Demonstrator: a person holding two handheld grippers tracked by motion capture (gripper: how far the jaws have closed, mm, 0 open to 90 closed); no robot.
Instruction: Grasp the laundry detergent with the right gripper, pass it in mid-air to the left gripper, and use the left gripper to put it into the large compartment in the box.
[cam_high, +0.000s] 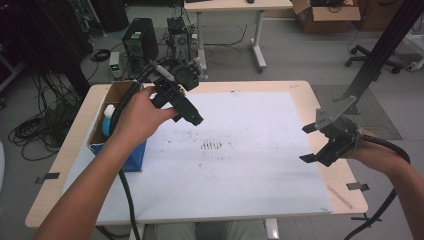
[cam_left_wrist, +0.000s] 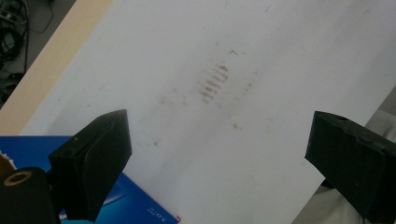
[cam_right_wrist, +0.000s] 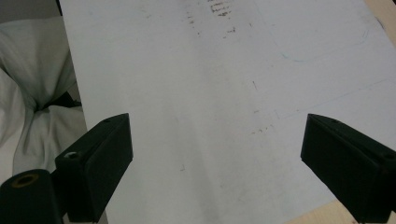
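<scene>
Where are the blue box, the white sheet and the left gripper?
blue box (cam_high: 131, 159): high view, on its blue front wall.
white sheet (cam_high: 250, 170): high view, on a bare part.
left gripper (cam_left_wrist: 219, 154): left gripper view, midway between its open jaws.

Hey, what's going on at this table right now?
A person holds a gripper in each hand above a white sheet covering the table. The left gripper hangs open beside an open blue cardboard box at the table's left edge, with a blue-and-white item inside. The right gripper hovers open near the right edge. Neither grips anything.

Matt white sheet on wood table; glossy cardboard box.
</scene>
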